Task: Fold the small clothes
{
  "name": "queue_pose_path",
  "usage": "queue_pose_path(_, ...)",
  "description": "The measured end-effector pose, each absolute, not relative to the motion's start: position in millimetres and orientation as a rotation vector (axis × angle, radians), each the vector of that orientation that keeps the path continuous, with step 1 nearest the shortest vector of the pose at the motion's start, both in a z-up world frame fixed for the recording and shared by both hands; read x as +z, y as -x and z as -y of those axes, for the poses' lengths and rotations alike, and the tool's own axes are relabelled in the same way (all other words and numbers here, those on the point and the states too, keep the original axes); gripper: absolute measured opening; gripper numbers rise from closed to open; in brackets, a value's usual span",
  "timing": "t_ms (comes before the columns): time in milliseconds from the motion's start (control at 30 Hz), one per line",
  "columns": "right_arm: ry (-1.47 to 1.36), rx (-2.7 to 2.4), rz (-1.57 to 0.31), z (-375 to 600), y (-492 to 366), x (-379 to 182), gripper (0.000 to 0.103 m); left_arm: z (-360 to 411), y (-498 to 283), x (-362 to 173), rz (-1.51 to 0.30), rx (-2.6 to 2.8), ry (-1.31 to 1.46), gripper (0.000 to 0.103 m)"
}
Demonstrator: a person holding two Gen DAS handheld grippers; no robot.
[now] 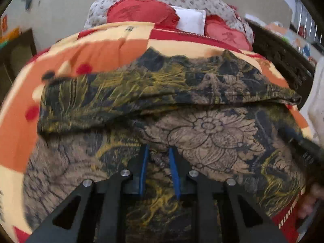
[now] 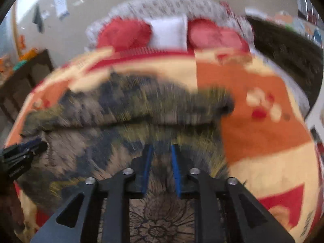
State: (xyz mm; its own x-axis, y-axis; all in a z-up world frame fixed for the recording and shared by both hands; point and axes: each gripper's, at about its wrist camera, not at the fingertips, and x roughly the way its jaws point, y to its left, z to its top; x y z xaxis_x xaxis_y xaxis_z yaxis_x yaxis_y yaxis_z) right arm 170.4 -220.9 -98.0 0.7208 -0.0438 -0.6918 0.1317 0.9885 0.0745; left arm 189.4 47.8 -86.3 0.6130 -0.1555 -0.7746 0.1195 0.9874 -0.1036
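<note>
A dark floral garment (image 1: 202,129) in navy, tan and yellow lies spread on a bed, its far part doubled over into a thick fold (image 1: 141,93). My left gripper (image 1: 159,149) points down at the near half; its blue pads stand a narrow gap apart, cloth shows in the gap, and I see no pinch. In the blurred right wrist view the same garment (image 2: 121,105) lies below my right gripper (image 2: 161,146), whose pads are also slightly apart with nothing clamped. The left gripper (image 2: 22,154) shows at that view's left edge, over the garment's left end.
An orange, cream and red bedspread (image 1: 101,48) covers the bed. Red pillows (image 1: 137,12) and a white one (image 1: 190,20) lie at the head. Dark furniture stands to the right (image 1: 283,46) and left (image 2: 26,77). A hand (image 1: 309,202) shows at the right edge.
</note>
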Motion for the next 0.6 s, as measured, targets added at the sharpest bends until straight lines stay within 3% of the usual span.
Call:
queue_pose_path(233, -0.122, -0.072, -0.75, 222.0, -165.6, -95.5, 0.024, -54.8, -173.8, -87.6, -0.884, -0.176, 0.048, 0.023)
queue_pose_path(433, 0.025, 0.147, -0.666, 158.0, -124.4, -61.3, 0.024, -85.6, -145.7, -63.7, -0.838, -0.002, 0.045, 0.023)
queue_pose_path(600, 0.169, 0.198, -0.75, 114.2, -123.9, -88.4, 0.024, -103.2, -140.8, -84.8, -0.881, 0.061, -0.001, 0.024)
